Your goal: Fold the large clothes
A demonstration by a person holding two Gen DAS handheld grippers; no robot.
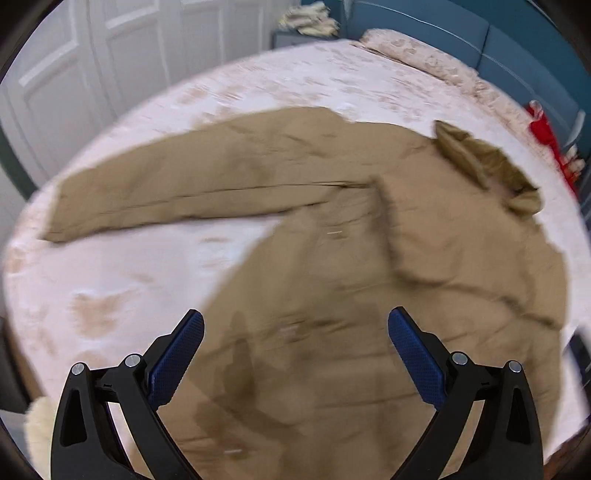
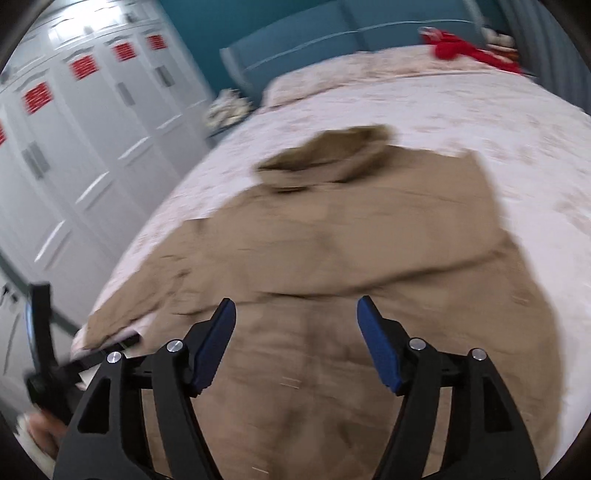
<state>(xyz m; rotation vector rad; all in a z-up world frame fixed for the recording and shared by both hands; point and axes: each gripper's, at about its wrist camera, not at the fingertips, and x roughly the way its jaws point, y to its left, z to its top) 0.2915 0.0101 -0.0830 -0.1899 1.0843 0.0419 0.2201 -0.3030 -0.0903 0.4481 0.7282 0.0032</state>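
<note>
A large tan hooded garment (image 1: 332, 258) lies spread on the bed, also in the right wrist view (image 2: 332, 258). One long sleeve (image 1: 166, 199) stretches out to the left. The other sleeve (image 1: 461, 258) lies folded over the body. The hood (image 1: 487, 162) is bunched at the far end, as in the right wrist view (image 2: 328, 155). My left gripper (image 1: 295, 321) is open and empty above the garment's lower body. My right gripper (image 2: 295, 310) is open and empty above the lower body. Both views are motion-blurred.
The bed has a pale floral cover (image 1: 314, 81) and a teal headboard (image 2: 332, 33). White wardrobe doors (image 2: 74, 147) stand to the left. A red item (image 2: 469, 50) lies by the pillows. The left gripper (image 2: 40, 332) shows at the right wrist view's left edge.
</note>
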